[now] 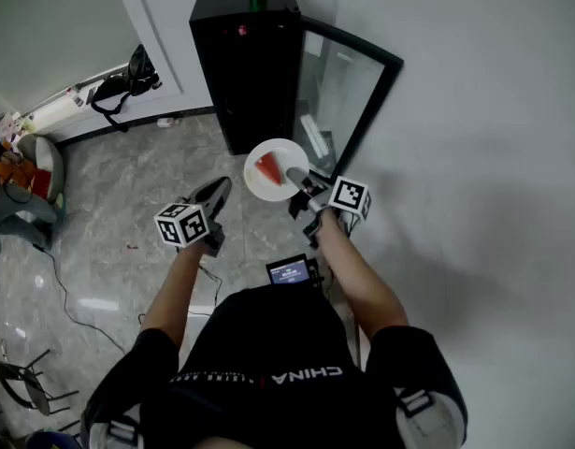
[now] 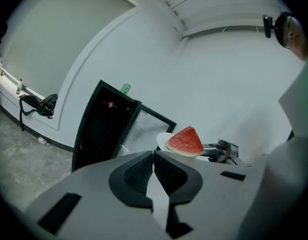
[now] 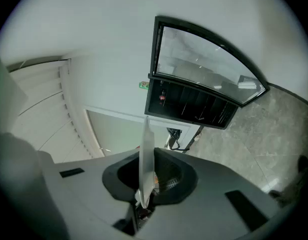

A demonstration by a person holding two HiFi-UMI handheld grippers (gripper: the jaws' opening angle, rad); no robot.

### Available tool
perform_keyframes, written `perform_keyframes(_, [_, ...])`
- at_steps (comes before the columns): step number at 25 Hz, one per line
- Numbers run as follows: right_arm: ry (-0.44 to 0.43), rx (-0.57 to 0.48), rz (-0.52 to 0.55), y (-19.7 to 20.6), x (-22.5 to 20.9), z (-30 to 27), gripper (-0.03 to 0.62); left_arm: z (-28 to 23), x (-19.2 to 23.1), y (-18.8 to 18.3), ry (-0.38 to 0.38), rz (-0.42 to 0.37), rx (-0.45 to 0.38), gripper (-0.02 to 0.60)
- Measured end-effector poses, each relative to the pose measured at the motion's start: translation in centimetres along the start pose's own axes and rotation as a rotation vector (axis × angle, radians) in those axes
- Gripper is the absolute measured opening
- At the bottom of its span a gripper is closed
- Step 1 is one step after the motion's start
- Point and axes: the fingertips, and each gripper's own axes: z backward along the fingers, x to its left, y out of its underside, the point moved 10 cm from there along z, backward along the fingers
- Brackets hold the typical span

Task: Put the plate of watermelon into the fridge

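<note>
Ahead, plate (image 1: 260, 188) in right hand-held gripper (image 1: 297, 176)

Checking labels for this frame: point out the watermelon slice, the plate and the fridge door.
watermelon slice (image 2: 185, 141), left gripper view, middle of the red flesh.
plate (image 1: 266, 191), head view, bare white part near the rim.
fridge door (image 1: 348, 84), head view, the glass pane.

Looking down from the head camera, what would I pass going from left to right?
Black bag → left gripper, shut and empty → plate carrying the watermelon → right gripper, clamped on the plate's edge.
</note>
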Motion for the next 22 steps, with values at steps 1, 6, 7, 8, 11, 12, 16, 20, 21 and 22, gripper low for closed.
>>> perform_keyframes(1, [-0.001, 0.000, -0.004, -0.10, 0.06, -0.04, 0.031, -0.14, 0.08, -0.03, -0.005, -0.004, 0.005, 0.018])
perform_keyframes(6, [0.007, 0.002, -0.017, -0.40, 0.45, -0.11, 0.031, -0.78, 0.24, -0.23, -0.020, -0.021, 0.015, 0.015])
perform_keyframes(7, [0.008, 0.003, -0.014, -0.42, 0.49, -0.12, 0.031, -0.84, 0.22, -0.25, -0.020, -0.022, 0.017, 0.015])
perform_keyframes(8, [0.010, 0.003, -0.012, -0.40, 0.54, -0.13, 0.031, -0.85, 0.17, -0.23, -0.020, -0.024, 0.021, 0.015])
perform_keyframes(11, [0.010, 0.000, -0.009, -0.21, 0.68, -0.05, 0.031, -0.64, -0.05, -0.21, -0.019, -0.030, 0.025, 0.015])
perform_keyframes(12, [0.007, 0.000, -0.012, -0.19, 0.66, -0.03, 0.031, -0.61, -0.10, -0.24, -0.017, -0.030, 0.022, 0.015])
perform_keyframes(16, [-0.008, 0.005, -0.010, -0.50, 0.43, -0.28, 0.031, -0.84, 0.12, -0.28, -0.008, -0.023, 0.007, 0.015])
perform_keyframes(20, [0.004, 0.003, -0.021, -0.71, 0.23, -0.21, 0.031, -0.87, 0.49, -0.16, -0.024, -0.006, 0.002, 0.015])
perform_keyframes(21, [0.005, 0.002, -0.025, -0.67, 0.27, -0.17, 0.031, -0.80, 0.55, -0.13, -0.027, -0.005, 0.003, 0.015])
perform_keyframes(22, [0.004, 0.002, -0.027, -0.63, 0.32, -0.14, 0.031, -0.71, 0.58, -0.11, -0.030, -0.007, 0.006, 0.015])
